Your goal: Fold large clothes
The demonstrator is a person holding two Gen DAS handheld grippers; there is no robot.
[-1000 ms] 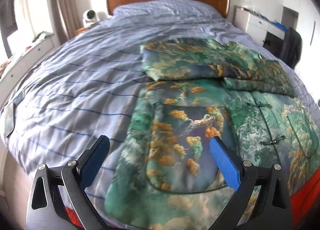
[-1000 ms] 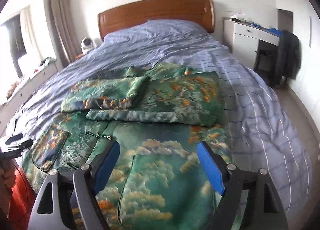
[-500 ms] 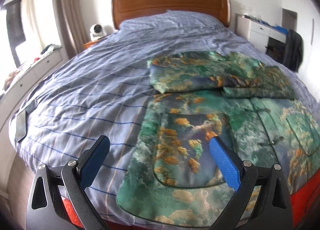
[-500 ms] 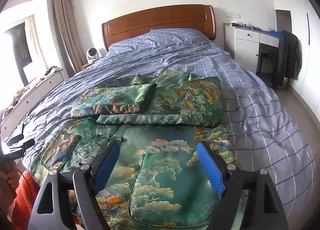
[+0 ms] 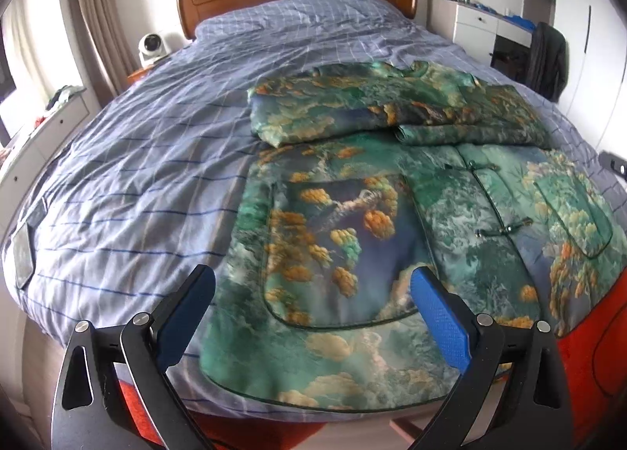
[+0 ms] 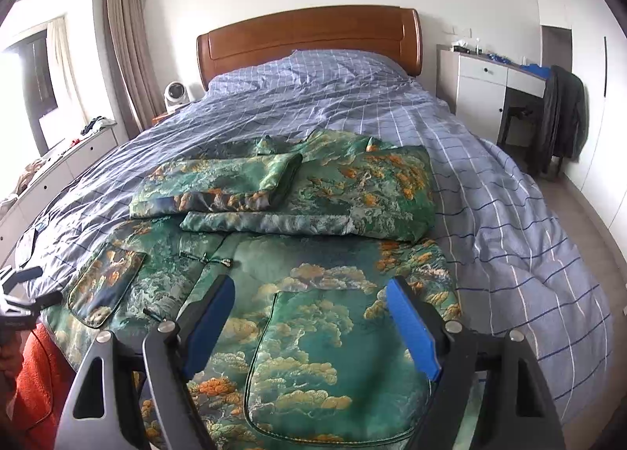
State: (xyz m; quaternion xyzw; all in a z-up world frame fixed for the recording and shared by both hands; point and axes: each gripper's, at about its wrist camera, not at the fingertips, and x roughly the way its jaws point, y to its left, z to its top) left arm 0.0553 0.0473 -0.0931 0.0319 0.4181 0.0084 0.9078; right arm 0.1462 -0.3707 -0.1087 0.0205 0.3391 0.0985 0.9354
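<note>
Hem of jacket [image 5: 337, 238] cut off behind right gripper [image 6: 313, 320] in right wrist view; near bed [image 5: 129, 183] edge partly hidden by left gripper [image 5: 313, 313]. Both grippers pulled back and higher than a second ago: more headboard [image 6: 309, 38] and wall now visible. Jacket: green brocade with orange trees, spread front-up on blue checked duvet near foot of bed, sleeves folded across chest, frog buttons closed. Both grippers wide apart, holding nothing.

Right gripper [image 6: 311, 318] jaws spread above green jacket [image 6: 313, 293] on bed [image 6: 509, 215].
</note>
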